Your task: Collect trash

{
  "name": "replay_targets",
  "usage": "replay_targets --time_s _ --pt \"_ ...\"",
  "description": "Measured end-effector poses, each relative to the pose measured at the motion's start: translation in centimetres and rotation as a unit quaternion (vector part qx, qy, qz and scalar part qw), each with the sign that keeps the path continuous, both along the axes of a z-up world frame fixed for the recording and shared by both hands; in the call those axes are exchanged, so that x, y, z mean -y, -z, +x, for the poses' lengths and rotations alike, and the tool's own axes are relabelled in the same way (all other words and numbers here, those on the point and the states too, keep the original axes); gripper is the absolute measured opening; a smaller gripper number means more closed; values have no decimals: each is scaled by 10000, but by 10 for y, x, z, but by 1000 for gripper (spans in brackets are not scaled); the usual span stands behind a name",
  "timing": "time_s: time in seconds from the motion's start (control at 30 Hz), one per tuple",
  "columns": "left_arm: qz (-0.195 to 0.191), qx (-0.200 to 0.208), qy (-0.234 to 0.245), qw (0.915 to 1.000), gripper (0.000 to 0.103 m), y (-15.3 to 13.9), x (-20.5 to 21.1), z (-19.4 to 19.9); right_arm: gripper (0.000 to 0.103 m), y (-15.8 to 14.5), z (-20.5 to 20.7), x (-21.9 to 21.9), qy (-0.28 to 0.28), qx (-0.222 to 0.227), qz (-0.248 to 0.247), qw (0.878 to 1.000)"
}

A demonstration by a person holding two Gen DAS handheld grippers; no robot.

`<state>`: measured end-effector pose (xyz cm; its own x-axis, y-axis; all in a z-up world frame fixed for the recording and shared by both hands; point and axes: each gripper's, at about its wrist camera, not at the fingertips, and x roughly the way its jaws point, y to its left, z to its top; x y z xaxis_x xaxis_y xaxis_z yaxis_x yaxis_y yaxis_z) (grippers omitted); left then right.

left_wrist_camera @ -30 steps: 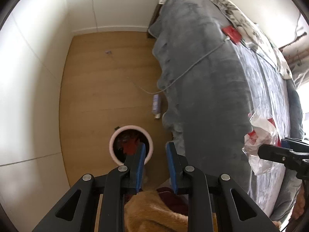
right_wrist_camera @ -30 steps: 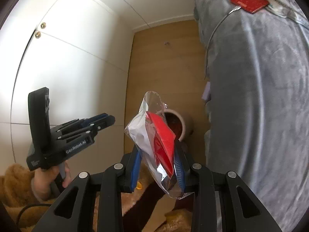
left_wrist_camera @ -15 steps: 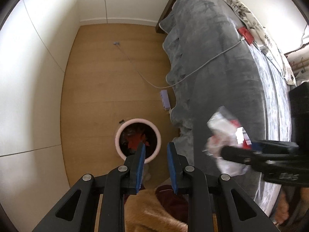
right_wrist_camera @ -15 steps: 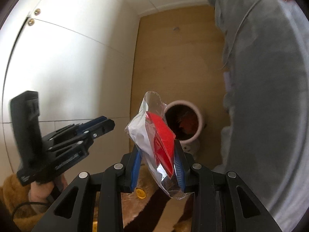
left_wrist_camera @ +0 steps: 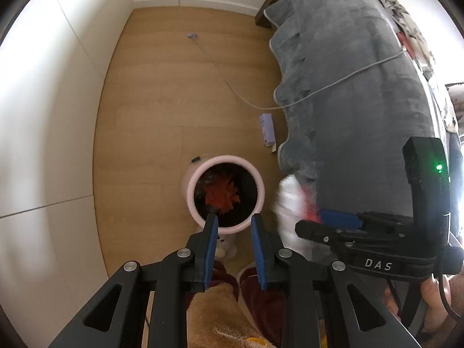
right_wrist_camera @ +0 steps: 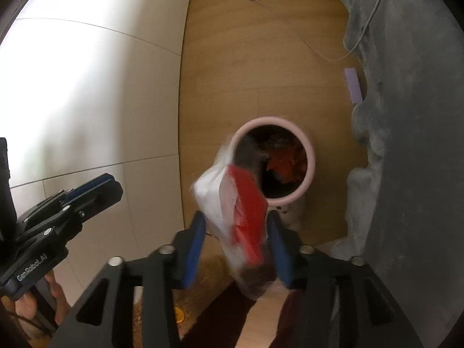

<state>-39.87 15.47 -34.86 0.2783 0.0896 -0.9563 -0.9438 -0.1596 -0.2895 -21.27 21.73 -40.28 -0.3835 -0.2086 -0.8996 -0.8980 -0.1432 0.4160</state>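
Now the right gripper [right_wrist_camera: 236, 239] points down at the bin [right_wrist_camera: 309, 148], mid-frame in its own view. Its jaws have just been opening, and the wrapper [right_wrist_camera: 232, 200], white and red and blurred, sits between the pads [right_wrist_camera: 193, 249] with a gap on each side, its top over the bin's near rim. Nearby, at lower centre of the left view, the left gripper [left_wrist_camera: 234, 239] hangs over the bin with a narrow gap, holding nothing. A grey blanket [left_wrist_camera: 362, 87] fills the right.

Bin [left_wrist_camera: 192, 185] left of bed [left_wrist_camera: 362, 87]
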Motion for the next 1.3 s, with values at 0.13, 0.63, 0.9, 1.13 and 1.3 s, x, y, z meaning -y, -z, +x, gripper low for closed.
replay_targets --time_s 0.13,0.63,0.9,1.13,1.3 --pt "-70 -3 -40 10000 26 5 0 -3 61 0 -5 1 -9 63 43 10000" --pt "-26 -14 -20 10000 67 12 -9 3 61 -4 16 -2 395 86 235 9989" --pt "75 -113 -117 9998 73 42 -28 9 67 13 31 -56 604 257 618 9959" --pt "194 392 -438 9981 73 102 -48 8 67 86 23 -127 494 792 1012 9905" --pt "243 517 -821 9950 73 139 -50 6 67 167 17 -157 291 1254 1077 9858"
